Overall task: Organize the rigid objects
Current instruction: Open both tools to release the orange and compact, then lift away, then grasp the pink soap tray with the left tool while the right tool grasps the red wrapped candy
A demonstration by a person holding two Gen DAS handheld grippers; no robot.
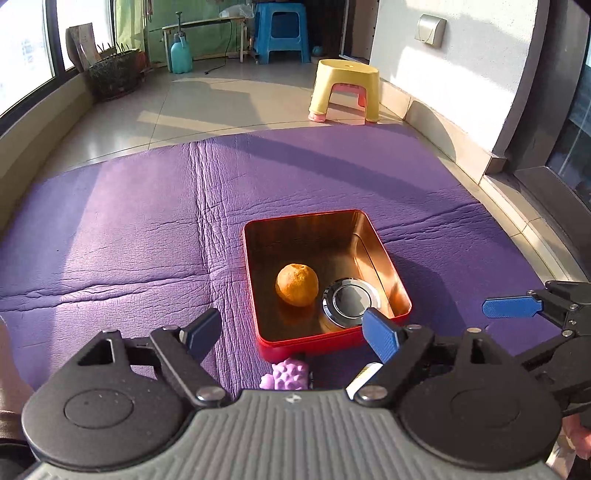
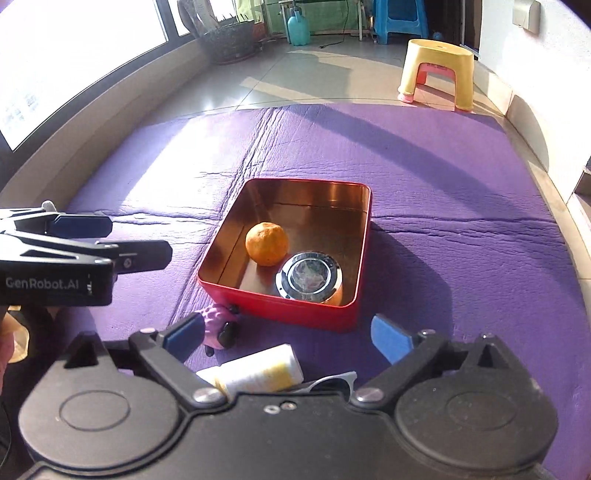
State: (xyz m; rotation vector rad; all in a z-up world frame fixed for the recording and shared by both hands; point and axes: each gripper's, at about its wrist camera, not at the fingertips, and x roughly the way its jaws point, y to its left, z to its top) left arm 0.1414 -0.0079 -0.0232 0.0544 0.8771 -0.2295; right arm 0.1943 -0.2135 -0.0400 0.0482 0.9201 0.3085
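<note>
A red tin (image 1: 306,345) with a coppery inside sits on the purple mat (image 1: 129,221). In it lie an orange (image 1: 296,284) and a round chrome disc (image 1: 351,302). A knobbly purple toy (image 1: 286,374) lies against the tin's near wall, and a white and yellow cylinder (image 2: 258,373) lies on the mat beside it. My left gripper (image 1: 291,321) hangs open above the tin's near edge, holding nothing. My right gripper (image 2: 286,328) is open and empty above the cylinder and the tin (image 2: 295,312). The orange (image 2: 266,243), the disc (image 2: 309,275) and the toy (image 2: 218,325) also show there.
The left gripper (image 2: 140,238) appears at the left of the right wrist view, and a blue finger (image 1: 511,307) of the right one in the left wrist view. Beyond the mat stand a yellow stool (image 1: 345,88), a blue stool (image 1: 282,33), a plant pot (image 1: 114,74) and a spray bottle (image 1: 181,51).
</note>
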